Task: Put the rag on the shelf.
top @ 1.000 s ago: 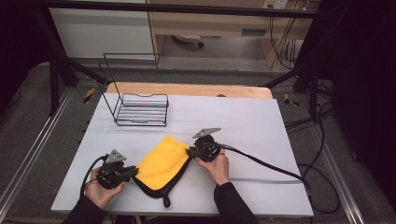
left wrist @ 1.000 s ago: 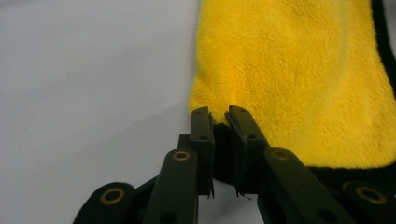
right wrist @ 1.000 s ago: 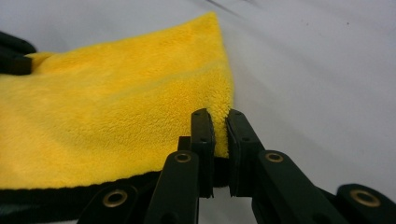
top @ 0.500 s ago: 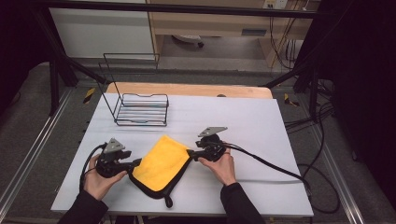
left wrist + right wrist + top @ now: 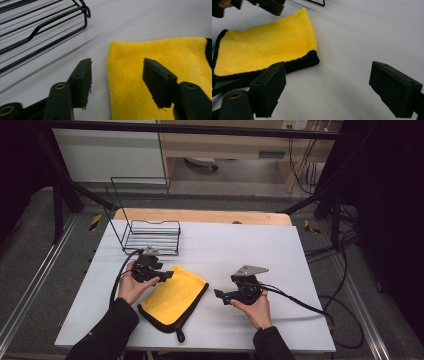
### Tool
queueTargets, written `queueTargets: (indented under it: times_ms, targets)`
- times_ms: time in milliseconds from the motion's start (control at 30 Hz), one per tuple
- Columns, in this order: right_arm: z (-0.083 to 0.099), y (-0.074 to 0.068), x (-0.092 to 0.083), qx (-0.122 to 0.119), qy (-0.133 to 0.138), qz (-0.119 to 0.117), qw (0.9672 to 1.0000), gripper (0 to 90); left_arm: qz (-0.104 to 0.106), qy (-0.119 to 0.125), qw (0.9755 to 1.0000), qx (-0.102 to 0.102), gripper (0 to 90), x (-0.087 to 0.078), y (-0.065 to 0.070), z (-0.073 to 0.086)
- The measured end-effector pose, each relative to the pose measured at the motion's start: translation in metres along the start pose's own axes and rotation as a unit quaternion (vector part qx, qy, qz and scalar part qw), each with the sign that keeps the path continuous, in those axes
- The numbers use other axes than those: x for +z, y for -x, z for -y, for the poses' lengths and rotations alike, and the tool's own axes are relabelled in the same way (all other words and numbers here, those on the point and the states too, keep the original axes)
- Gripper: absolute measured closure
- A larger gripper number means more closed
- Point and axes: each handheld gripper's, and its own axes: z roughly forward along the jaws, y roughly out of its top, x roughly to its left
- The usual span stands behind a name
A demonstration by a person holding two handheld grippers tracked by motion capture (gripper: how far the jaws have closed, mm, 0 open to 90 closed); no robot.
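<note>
2 grippers, both with jaws apart and nothing between the pads. Left gripper [image 5: 167, 274] sits at the far-left corner of the yellow cloth [image 5: 175, 292]; its jaws have just been opening, then eased back a little, and in the left gripper view 1 jaw stands over the bare table and the other over the yellow pile, straddling the cloth's edge without pressing it. Right gripper [image 5: 218, 293] hangs just off the cloth's right side over white table [image 5: 280, 255]; its jaws have just been opening and stand wide, holding nothing.

Cloth lies folded and flat near the front-left of the table, black underside [image 5: 162, 320] showing along the near edge, a black tab trailing toward me. Wire rack [image 5: 150, 237] stands just beyond the left gripper.

Risks as I judge them:
- Left jaws close on 1 layer only. Fold peels open instead of lifting whole.
- Lower jaw skids on the table and pushes the cloth, bunching it rather than getting under the edge.
- Left hand is near the rack; a lift or swing could snag the wire or the trailing cable [image 5: 117, 280].
- Right gripper is clear of the cloth; if I close from here it grabs air.
</note>
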Motion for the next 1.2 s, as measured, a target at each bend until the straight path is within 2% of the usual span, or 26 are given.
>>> queueTargets:
  times_ms: [100, 167, 233, 300, 367, 467, 567, 700, 800, 933, 1200]
  targets:
    - [0.008, -0.001, 0.000, 0.005, -0.006, 0.001, 1.0000, 12.7, 0.007, -0.005, 0.9999, -0.006, 54.4, 0.012, -0.002, -0.002]
    - [0.010, 0.000, 0.001, 0.002, -0.013, 0.002, 0.9999, 12.4, 0.002, -0.016, 0.9999, -0.002, 58.8, 0.017, -0.003, -0.002]
    - [0.011, -0.001, 0.003, 0.006, -0.016, 0.000, 0.9998, 12.4, 0.008, -0.023, 0.9996, -0.012, 62.6, 0.023, -0.005, 0.000]
    - [0.011, -0.001, 0.003, 0.010, -0.013, -0.002, 0.9999, 12.4, 0.019, -0.023, 0.9993, -0.022, 64.3, 0.025, -0.008, 0.001]
    - [0.010, -0.001, 0.002, 0.008, -0.009, -0.001, 0.9999, 12.3, 0.032, -0.023, 0.9987, -0.030, 71.8, 0.026, -0.008, 0.002]
    - [0.009, 0.000, 0.001, 0.010, -0.005, 0.001, 0.9999, 11.6, 0.034, -0.029, 0.9985, -0.032, 80.1, 0.025, -0.007, 0.001]
    - [0.008, 0.000, 0.000, 0.011, -0.001, 0.001, 0.9999, 11.0, 0.026, -0.026, 0.9990, -0.025, 83.9, 0.023, -0.005, 0.002]
    - [0.008, 0.000, 0.000, 0.008, -0.003, 0.003, 1.0000, 10.3, 0.016, -0.009, 0.9996, -0.024, 85.1, 0.013, -0.007, 0.005]
    - [0.008, 0.001, 0.000, 0.008, -0.006, 0.005, 0.9999, 9.9, 0.006, 0.010, 0.9993, -0.036, 85.1, 0.001, -0.010, 0.010]
    - [0.007, 0.001, 0.000, 0.009, -0.001, 0.005, 0.9999, 9.9, -0.022, 0.016, 0.9986, -0.045, 85.1, -0.013, -0.018, 0.019]
    - [0.004, 0.004, -0.001, 0.006, 0.004, 0.010, 0.9999, 9.6, -0.057, 0.025, 0.9940, -0.090, 85.0, -0.033, -0.034, 0.039]
